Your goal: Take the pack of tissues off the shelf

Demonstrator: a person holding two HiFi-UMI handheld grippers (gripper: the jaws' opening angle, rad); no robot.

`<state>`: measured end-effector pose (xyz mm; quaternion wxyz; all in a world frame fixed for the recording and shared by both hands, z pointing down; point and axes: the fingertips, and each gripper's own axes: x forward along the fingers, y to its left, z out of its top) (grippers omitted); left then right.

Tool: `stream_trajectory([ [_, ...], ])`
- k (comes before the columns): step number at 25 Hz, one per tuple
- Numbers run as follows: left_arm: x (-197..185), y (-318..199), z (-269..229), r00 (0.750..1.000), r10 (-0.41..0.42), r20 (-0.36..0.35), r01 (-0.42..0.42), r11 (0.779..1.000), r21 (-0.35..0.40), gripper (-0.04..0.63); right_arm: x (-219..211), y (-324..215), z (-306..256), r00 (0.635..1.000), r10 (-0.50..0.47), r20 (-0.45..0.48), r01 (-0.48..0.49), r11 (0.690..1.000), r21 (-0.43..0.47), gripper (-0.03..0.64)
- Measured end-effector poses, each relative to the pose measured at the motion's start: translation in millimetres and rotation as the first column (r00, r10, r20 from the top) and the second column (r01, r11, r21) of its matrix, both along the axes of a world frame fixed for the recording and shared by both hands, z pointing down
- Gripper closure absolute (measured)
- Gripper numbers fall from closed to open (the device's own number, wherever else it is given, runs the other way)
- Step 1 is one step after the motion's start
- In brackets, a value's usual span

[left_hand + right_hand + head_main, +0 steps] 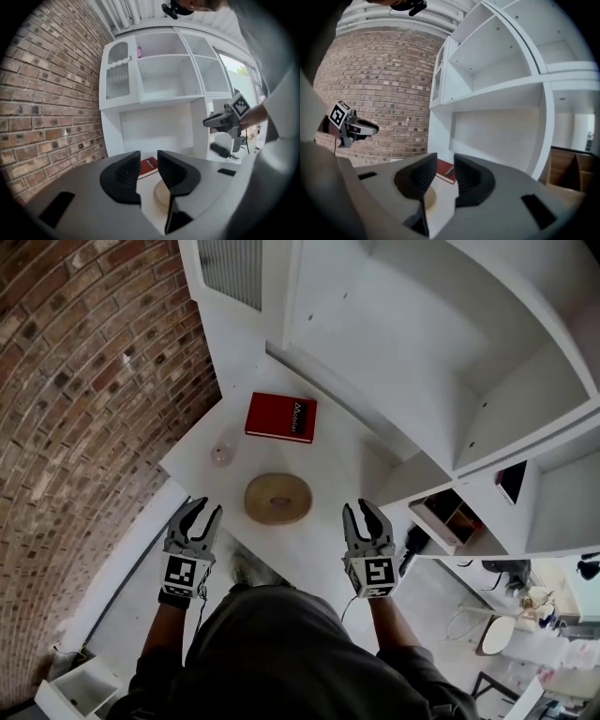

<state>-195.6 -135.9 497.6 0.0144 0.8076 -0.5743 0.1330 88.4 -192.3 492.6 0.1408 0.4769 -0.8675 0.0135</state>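
Observation:
A small pink item (139,51) stands at the left end of an upper shelf in the left gripper view; it is too small to tell whether it is the pack of tissues. No tissue pack shows in the head view. My left gripper (208,509) hangs at the near left edge of the white counter (328,521), and my right gripper (365,507) at its near right. Each pair of jaws stands a narrow gap apart with nothing between. Both point toward the white shelf unit (469,362), well short of it.
On the counter lie a red book (280,417), a round wooden ring (277,499) and a small clear dish (222,455). A brick wall (84,381) runs along the left. Lower cubbies (459,512) at the right hold dark things.

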Motion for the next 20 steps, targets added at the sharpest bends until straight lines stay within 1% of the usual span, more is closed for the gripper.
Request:
stream_trajectory([
  [2,-1.8,3.0,-8.3,1.000,-0.003,-0.005,0.003,1.000,0.019,0.521,6.0,2.7,-9.1,1.000,0.029,0.009,-0.030,0.999,0.015,0.538],
  [5,-8.2,9.0,-14.8,1.000,-0.016,-0.025,0.017,0.999,0.036,0.573,12.6,6.3,-20.8,0.998,0.058,0.030,-0.059,0.998,0.032,0.589],
  [7,-12.3,12.3,-17.5,0.999,-0.023,-0.033,0.024,0.999,0.038,0.589,14.1,8.8,-28.1,0.997,0.068,0.043,-0.069,0.997,0.040,0.615],
  [12,-17.8,13.2,-12.6,0.998,-0.025,-0.059,0.026,0.999,0.021,0.595,20.4,10.9,-22.9,0.997,0.073,0.029,-0.074,0.996,0.046,0.617],
  [16,-14.5,12.9,-10.6,0.998,-0.006,-0.056,0.007,1.000,0.023,0.595,11.2,11.7,-29.6,0.995,0.077,0.061,-0.079,0.997,0.026,0.618],
  [20,-15.1,10.1,-12.7,0.998,-0.008,-0.065,0.010,1.000,0.027,0.595,8.0,11.4,-30.2,0.996,0.069,0.060,-0.071,0.997,0.030,0.618],
])
